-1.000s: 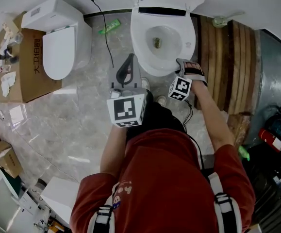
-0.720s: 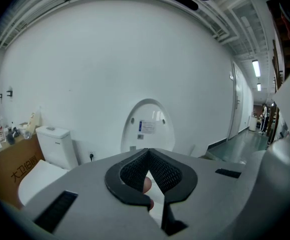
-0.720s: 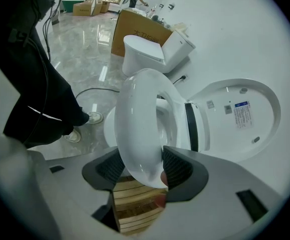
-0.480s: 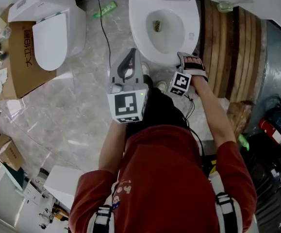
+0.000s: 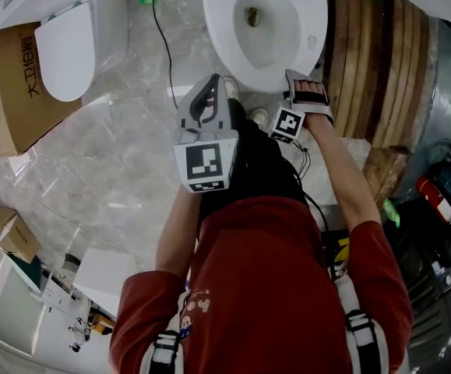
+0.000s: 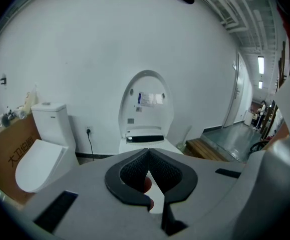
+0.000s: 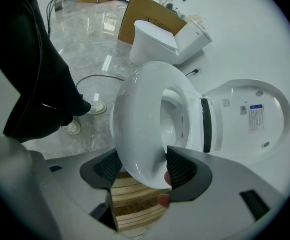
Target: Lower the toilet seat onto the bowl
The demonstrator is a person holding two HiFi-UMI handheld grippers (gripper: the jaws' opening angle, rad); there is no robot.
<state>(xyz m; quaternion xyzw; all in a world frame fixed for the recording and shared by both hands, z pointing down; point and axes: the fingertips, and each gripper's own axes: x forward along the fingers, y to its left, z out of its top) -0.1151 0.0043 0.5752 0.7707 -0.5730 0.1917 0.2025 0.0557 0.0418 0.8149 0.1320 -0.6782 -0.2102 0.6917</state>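
The toilet seat [image 5: 219, 33] lies, seemingly flat, on the bowl [image 5: 262, 29], long axis near to far. Its near rim is straddled by the right gripper's [image 5: 307, 84] jaws, which have just been opening wide. The left gripper [image 5: 208, 93] is held farther off to the left, jaws closed on nothing, and red print on the cardboard box [image 5: 19, 84] is partly read as 大卫.

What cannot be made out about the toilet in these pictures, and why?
Head view: the lid is cut off by the top edge.
Left gripper view: most of the seat is hidden behind the left tool.
Right gripper view: the lid's label has print too small to read; the seat covers the rim of the bowl, so contact cannot be told.
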